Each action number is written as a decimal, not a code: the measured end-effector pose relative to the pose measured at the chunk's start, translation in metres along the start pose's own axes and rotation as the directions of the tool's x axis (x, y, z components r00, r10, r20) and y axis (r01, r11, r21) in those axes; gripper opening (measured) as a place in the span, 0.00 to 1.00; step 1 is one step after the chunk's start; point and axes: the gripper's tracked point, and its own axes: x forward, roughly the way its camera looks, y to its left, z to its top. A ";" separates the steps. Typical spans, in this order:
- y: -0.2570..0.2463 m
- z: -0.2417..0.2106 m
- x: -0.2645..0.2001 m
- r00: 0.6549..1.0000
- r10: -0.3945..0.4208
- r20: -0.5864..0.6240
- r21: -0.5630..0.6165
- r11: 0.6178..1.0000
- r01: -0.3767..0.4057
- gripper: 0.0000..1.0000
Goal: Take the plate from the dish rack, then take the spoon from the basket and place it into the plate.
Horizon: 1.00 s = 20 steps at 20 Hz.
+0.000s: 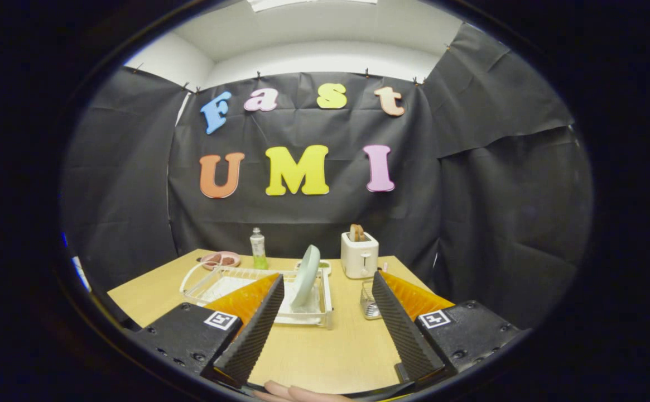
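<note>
A pale green plate (306,277) stands on edge in the white wire dish rack (327,304), beyond my fingers and slightly left of the gap between them. A small clear basket (368,301) sits on the table just right of the rack, partly hidden behind my right finger; metal cutlery shows inside it, too small to make out. My gripper (326,285) is open, held above the near part of the table, with nothing between the fingers. The left fingertip (273,290) overlaps the rack's near side in the view.
On the wooden table (325,352) behind the rack stand a white toaster (359,255) with bread in it, a clear bottle (258,249) with green liquid, and a pink dish (220,259). Black cloth walls close in the back and sides. A person's fingers (294,392) show below the gripper.
</note>
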 end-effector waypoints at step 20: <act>0.040 -0.003 0.266 0.684 -0.208 -0.699 -0.251 0.967 0.038 0.74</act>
